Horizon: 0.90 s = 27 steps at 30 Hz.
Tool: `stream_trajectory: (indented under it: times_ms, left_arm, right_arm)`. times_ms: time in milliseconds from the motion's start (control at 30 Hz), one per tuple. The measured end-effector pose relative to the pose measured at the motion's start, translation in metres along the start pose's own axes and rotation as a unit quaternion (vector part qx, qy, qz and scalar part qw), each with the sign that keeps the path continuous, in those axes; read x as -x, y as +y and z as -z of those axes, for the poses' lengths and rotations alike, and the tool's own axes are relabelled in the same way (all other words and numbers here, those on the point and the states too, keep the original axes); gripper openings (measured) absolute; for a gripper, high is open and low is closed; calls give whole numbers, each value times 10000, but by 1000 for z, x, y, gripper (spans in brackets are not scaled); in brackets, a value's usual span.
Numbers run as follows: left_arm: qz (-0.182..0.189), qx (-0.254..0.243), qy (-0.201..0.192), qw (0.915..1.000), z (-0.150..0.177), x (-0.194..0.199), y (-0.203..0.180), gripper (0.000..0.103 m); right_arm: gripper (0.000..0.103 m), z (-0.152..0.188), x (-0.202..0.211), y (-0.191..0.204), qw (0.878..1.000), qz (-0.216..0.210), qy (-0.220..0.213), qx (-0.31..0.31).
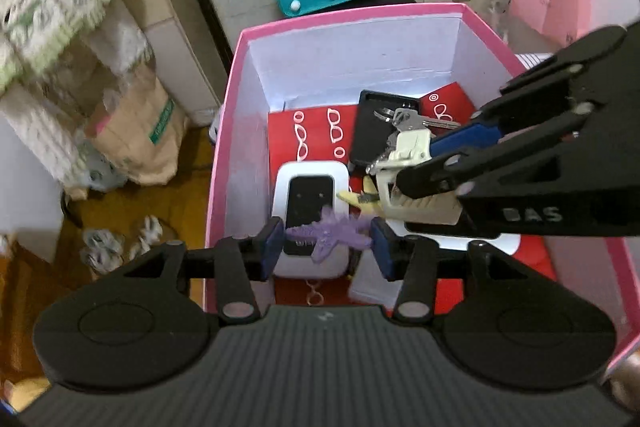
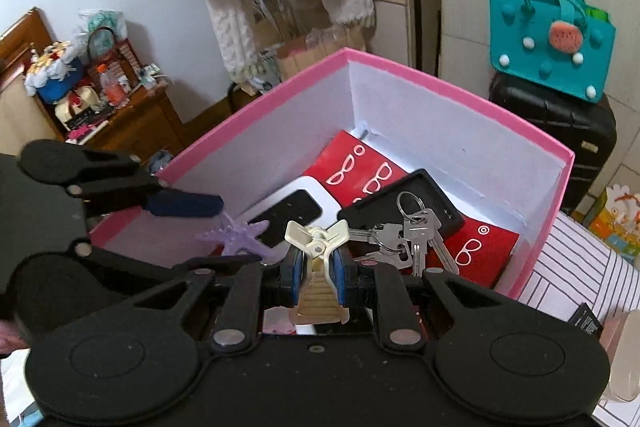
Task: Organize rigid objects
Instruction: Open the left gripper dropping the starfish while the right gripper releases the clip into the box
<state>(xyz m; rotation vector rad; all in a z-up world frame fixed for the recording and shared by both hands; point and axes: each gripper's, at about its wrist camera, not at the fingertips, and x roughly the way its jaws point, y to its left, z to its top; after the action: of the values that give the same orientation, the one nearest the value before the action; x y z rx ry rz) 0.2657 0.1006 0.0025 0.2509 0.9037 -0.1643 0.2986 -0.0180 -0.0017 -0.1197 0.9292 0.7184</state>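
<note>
Purple starfish toy (image 1: pixel 334 233) sits pinched between the left gripper's (image 1: pixel 326 247) 2 narrowly set blue pads, over the pink box (image 1: pixel 348 17). Right gripper (image 2: pixel 318 277) clamps a cream clip (image 2: pixel 318 267) beside it. Below lie keys (image 2: pixel 404 239), a black case (image 2: pixel 420 195) and a white device (image 1: pixel 308 195).
</note>
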Motion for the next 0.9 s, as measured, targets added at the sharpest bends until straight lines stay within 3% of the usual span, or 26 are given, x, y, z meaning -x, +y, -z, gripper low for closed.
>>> stream_trajectory:
  times_ms: [167,233,300,500,733,900]
  left_arm:
    - [-25,-100,-52,9999,0,-4,-3,54]
    - [97,30,-22,9999,-1,-1,-1,62]
    - [185,189,19,9996,-1,4,4,62]
    - [133,356,-133,9992,2,34,10,64]
    - [294,449,-125,9985,15,80,4,68]
    - [304,253,-268,9989,28,117,-17,70]
  right_arm:
    - [22,-2,-6,-2,10000,46,69,36]
    - [29,-1,-4,-2,9998,187,30,45]
    - [39,2,5,-3,9998,202,-34,18]
    - [53,10,49,1,9987,317,-384,97]
    - [55,31,95,5,9987,58,-506,63]
    - [56,49,132,10,9976,-93,-677,93]
